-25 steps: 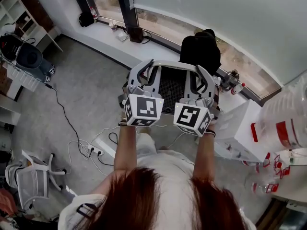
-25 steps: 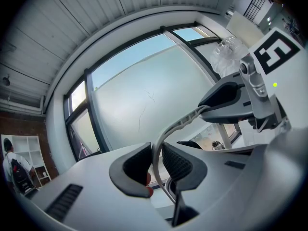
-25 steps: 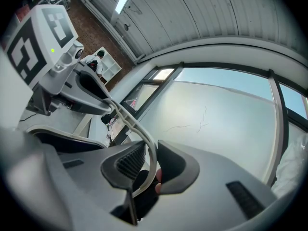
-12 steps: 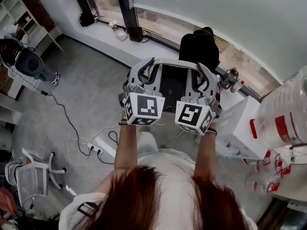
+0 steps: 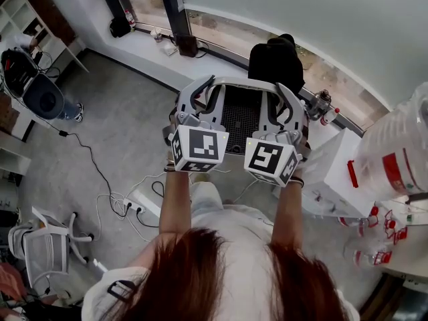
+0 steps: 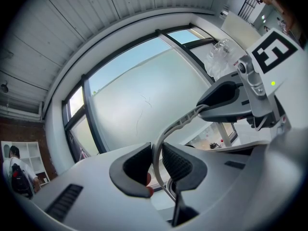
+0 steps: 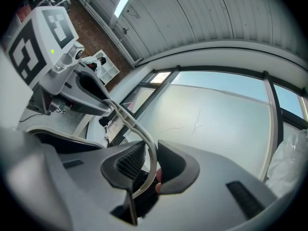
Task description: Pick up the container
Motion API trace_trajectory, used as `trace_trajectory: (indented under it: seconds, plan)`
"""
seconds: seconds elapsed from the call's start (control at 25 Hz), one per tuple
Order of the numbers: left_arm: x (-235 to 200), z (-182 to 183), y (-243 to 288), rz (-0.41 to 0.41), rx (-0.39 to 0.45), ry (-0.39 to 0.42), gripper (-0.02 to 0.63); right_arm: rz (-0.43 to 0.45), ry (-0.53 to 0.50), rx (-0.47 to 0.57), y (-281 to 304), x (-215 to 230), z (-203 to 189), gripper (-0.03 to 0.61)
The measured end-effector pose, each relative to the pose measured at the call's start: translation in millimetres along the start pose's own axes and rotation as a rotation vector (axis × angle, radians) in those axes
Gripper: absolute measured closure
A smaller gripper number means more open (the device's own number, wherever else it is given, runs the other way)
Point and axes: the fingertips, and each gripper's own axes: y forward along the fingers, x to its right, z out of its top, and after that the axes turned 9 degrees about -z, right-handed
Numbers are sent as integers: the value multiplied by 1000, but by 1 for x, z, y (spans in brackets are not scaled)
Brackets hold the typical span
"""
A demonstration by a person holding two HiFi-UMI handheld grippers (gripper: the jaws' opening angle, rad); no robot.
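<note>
Above the floor (image 5: 127,132), the container (image 5: 239,122) is rising slightly higher. Your left hand-held gripper (image 6: 155,163) and right hand-held gripper (image 7: 150,165) are clamping it, so you are completing the pick-up.

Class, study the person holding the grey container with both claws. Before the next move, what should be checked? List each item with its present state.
1. Left claw shut on the container's rim: ok.
2. Right claw shut on the rim at the other side: ok.
3. Container clear of the floor, hanging between both claws: ok.
4. Container level: both claws show at about the same height in the head view, so probably ok.
5. Anything loose inside: cannot tell.
6. Room at the right: a white box stands near the right claw; clearance cannot tell.
</note>
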Motion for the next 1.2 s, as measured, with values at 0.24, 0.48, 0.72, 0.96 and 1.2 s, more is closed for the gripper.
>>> trace_trajectory:
  seconds: [0.24,0.48,0.72,0.96,1.2]
  plan:
    - [2,4,-7,0,0,11,531,-2,11,6,-6,2,3,486]
    - [1,5,-11,4,-4,17,531,2,20,12,-9,1,6,486]
    - [-1,5,-15,4,-5,23,531,3,20,13,-11,-1,9,486]
    - [-1,5,-17,0,-9,22,531,2,21,14,-12,-2,10,486]
    - [1,2,-17,-8,-14,22,531,3,22,8,-13,-4,8,486]
